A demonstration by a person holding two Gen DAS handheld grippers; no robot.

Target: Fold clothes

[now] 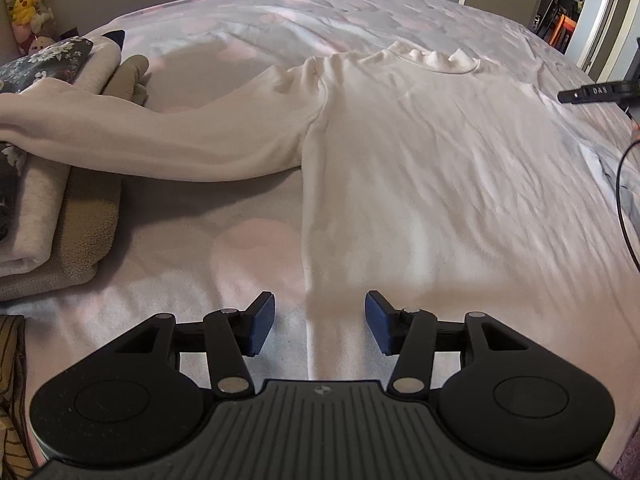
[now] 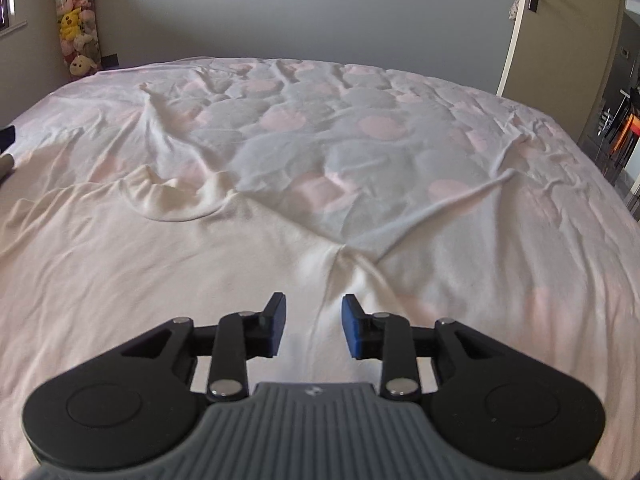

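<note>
White: one sweatshirt (image 1: 420, 152), two folded blankets (image 1: 48, 216).

Ahead of my left tool (image 1: 320, 322), jaws apart, the bed (image 1: 224, 256) lies flat toward 12 o'clock, with only the cream shirt (image 1: 420, 152) spread low across it. At 9 to 10 o'clock a stack of folded clothes (image 1: 48, 208) rises from the bed, and the shirt's sleeve (image 1: 160, 136) drapes over it, blocking that side. At 2 o'clock my right tool (image 1: 592, 92) reaches in, with a black cable (image 1: 624, 200) hanging near 3. Ahead of my right tool (image 2: 313, 326), also parted, rumpled bedding runs unbroken to the far wall (image 2: 300, 8); an open door (image 2: 560, 28) stands at 1 o'clock.
</note>
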